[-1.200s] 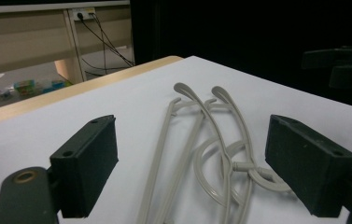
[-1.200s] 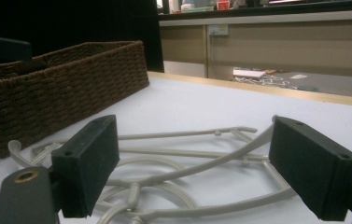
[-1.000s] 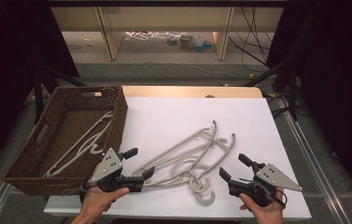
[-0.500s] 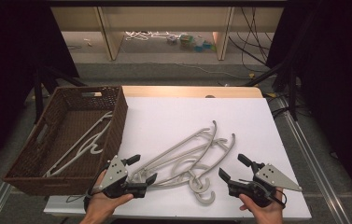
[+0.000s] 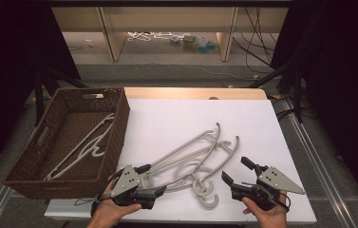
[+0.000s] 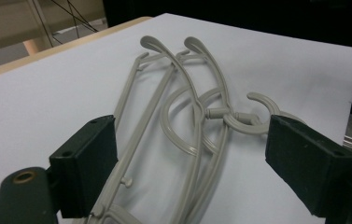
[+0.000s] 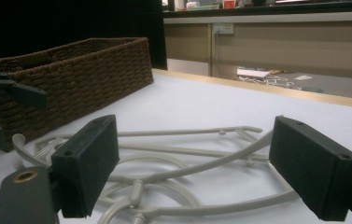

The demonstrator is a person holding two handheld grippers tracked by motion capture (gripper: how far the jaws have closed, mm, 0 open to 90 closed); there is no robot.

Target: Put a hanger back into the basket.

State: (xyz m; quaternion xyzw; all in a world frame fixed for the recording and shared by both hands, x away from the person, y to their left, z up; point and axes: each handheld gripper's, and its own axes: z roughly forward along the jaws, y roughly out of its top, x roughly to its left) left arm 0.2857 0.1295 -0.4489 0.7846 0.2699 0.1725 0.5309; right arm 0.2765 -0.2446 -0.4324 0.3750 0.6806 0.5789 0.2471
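Hangers on the bench: two grey plastic clothes hangers [image 5: 193, 159] lie crossed and overlapping on the white bench top [image 5: 176, 118], in its near half, their hooks [image 5: 206, 190] curling toward the near edge and their far shoulder tips pointing to the far right
Hanger in the basket: one more grey hanger [image 5: 82, 148] of the same kind lies slantwise on the floor of the brown wicker basket [image 5: 119, 123], which sits off the bench's left edge
Count: three hangers as far as I can make out, two on the bench and one in the basket; one basket; two grippers
How they should handle: judged light and stiff, thin moulded plastic with a smooth skin that may slide between the pads; because the two are interlaced, lifting one will likely drag the other along
Where to take hold: the straight lower bar or a shoulder arm near its end looks best, a narrow flat section the jaws can close across; the hook neck is the tangle point and looks worth avoiding
Left gripper [image 5: 152, 180]: jaws wide apart, holding nothing, at the near left of the bench; in the left gripper view the near ends of the hangers [image 6: 187, 140] run between its jaws
Right gripper [image 5: 237, 171]: jaws wide apart, empty, near the near right corner, just beside the hooks; the hangers' loops [image 7: 173, 163] lie low ahead of its jaws
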